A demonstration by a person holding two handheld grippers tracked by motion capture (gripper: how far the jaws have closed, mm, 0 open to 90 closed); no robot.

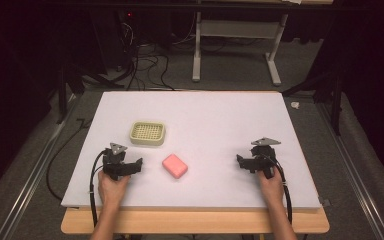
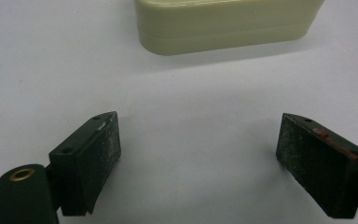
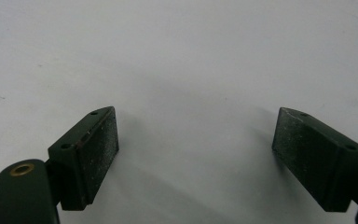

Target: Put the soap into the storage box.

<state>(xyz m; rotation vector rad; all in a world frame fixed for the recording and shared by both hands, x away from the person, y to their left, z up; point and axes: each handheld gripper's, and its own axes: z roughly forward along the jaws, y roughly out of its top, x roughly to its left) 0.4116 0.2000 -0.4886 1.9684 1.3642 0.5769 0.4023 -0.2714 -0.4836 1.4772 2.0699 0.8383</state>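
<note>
Both tools, left and right, released: straddle the pink soap squarely, probably bound for the dish.

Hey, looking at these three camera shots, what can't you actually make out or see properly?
- Soap dish in the left gripper view: its top is cut off by the upper edge, so the slotted grid is out of sight there.
- Pink soap bar in the high view: too small to read any marking.
- Small white object beside the board: too small to identify.
</note>
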